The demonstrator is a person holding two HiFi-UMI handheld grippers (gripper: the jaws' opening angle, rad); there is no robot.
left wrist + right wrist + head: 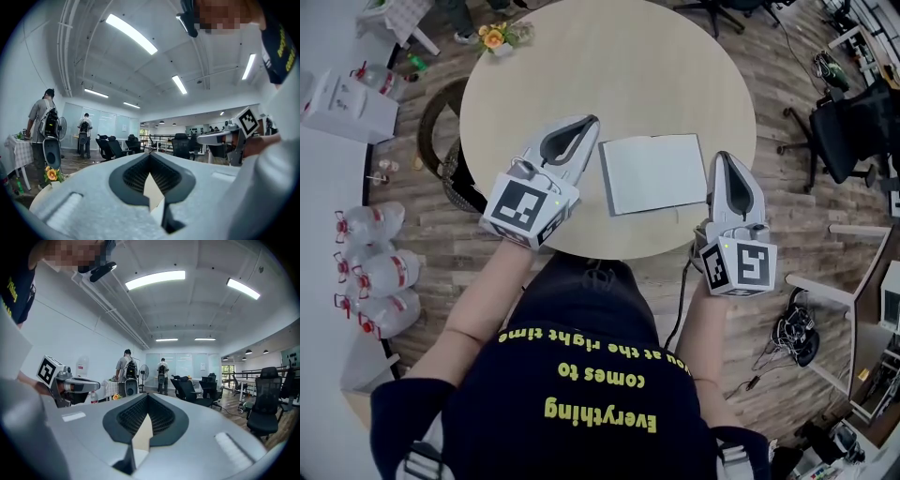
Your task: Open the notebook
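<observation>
A closed notebook (653,172) with a pale grey cover lies flat on the round beige table (609,66), close to its near edge. My left gripper (593,120) hovers just left of the notebook, jaws shut with nothing in them. My right gripper (722,156) hovers just right of the notebook, also shut and empty. Both point level, away from the person. In the left gripper view the shut jaws (150,154) meet in front of the room, and the right gripper (220,137) shows at the side. The right gripper view shows its own shut jaws (147,397) and the left gripper (70,383). The notebook is hidden in both gripper views.
A small bunch of flowers (495,37) stands at the table's far left edge. A dark chair (441,131) sits left of the table, with water bottles (375,272) on the floor. Black office chairs (853,122) stand to the right. People (44,126) stand far off.
</observation>
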